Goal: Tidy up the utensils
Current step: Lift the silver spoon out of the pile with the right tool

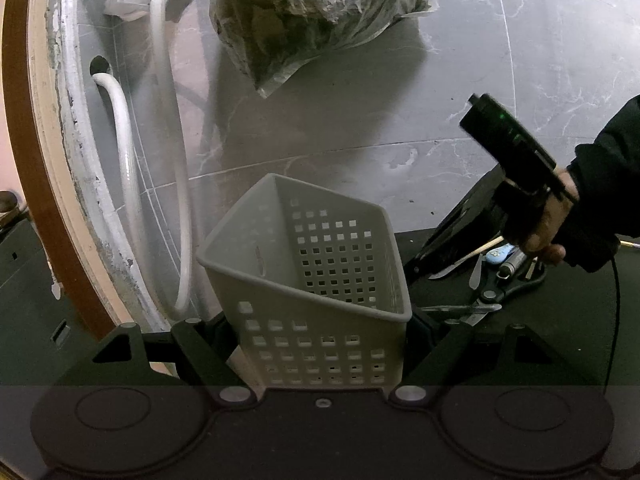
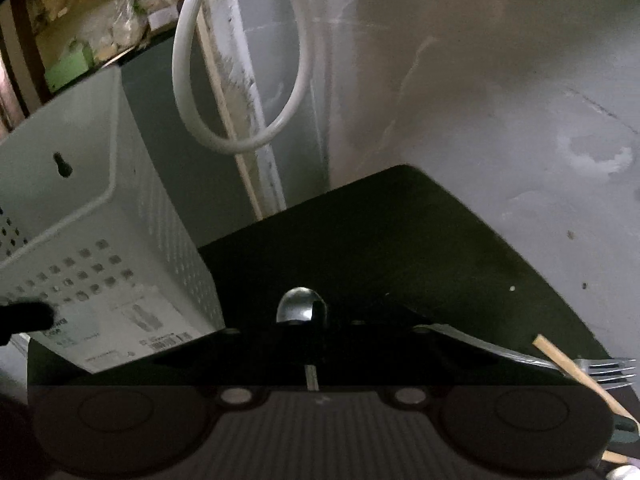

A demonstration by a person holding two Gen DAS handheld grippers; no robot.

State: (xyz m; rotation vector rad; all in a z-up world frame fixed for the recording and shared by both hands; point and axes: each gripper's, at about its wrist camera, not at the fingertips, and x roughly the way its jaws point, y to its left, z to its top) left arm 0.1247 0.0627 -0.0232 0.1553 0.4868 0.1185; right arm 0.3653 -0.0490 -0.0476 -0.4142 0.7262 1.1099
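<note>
left view brightness: fairly bright, cool even light on the grey floor (image 1: 460, 80)
left view shadows: the plastic bag (image 1: 316, 12) throws a soft shadow down the floor towards me
left view glare: pale sheen on the white hose (image 1: 124, 152)
left view sharpness: my basket (image 1: 320, 280) reads crisp; my other hand (image 1: 548, 232) is slightly smeared
right view brightness: dim and murky, my black mat (image 2: 400, 240) nearly featureless
right view glare: one small highlight on the spoon bowl (image 2: 298, 306)
right view blur: soft all over
edges: both bend strongly, corners black
</note>
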